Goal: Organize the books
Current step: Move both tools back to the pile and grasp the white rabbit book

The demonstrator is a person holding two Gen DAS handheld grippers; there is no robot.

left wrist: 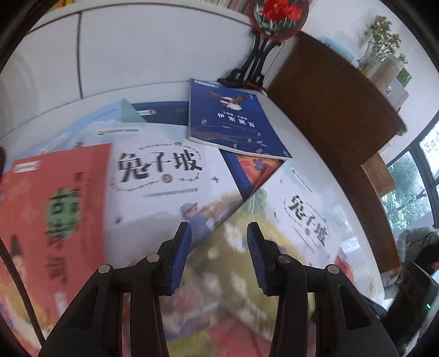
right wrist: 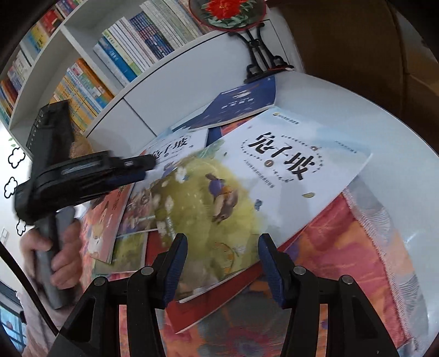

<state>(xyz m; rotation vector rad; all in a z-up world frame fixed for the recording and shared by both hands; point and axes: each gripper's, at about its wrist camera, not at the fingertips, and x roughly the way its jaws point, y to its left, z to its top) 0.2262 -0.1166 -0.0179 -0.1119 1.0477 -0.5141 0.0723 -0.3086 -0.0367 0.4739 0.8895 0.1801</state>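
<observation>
A: White counter point(left wrist: 142, 90), rounded edge, white cabinet wall behind it, brown wooden cabinet point(left wrist: 329, 109) to the right. Left wrist view first. What lies on it?

B: Loose spread of books. Blue book point(left wrist: 233, 120) at the back, flat, just in front of a black stand carrying a round red-flower ornament point(left wrist: 277, 16). Its near corner overlaps a dark blue-and-orange cover. White rabbit-title book point(left wrist: 164, 181) sits mid-frame; red book point(left wrist: 55, 206) overlaps its left edge. Second white book with the same title point(left wrist: 301, 219) lies to the right, rotated.

A: Left claw point(left wrist: 218, 241)?

B: Jaws stand apart, nothing between the blue pads point(left wrist: 181, 255). It hovers over the seam between the two white books. Contact with either cover: cannot tell, near field is blurred.

A: Right wrist view.

B: Bookshelf point(right wrist: 90, 79) upper left, packed with upright spines. Same ornament and stand at top. The rotated white book point(right wrist: 274, 175) now fills the centre, lying over a red-edged book and an orange patterned cloth point(right wrist: 356, 261) with a fringed edge. Blue book point(right wrist: 241, 104) behind it, near the stand.

A: Right claw point(right wrist: 222, 261)?

B: Jaws parted; the near corner of the white book sits between the pads, but they do not press on it. The other claw point(right wrist: 131, 167) enters from the left, held by a hand point(right wrist: 60, 255) on its grip, tips over the smaller white book.
</observation>
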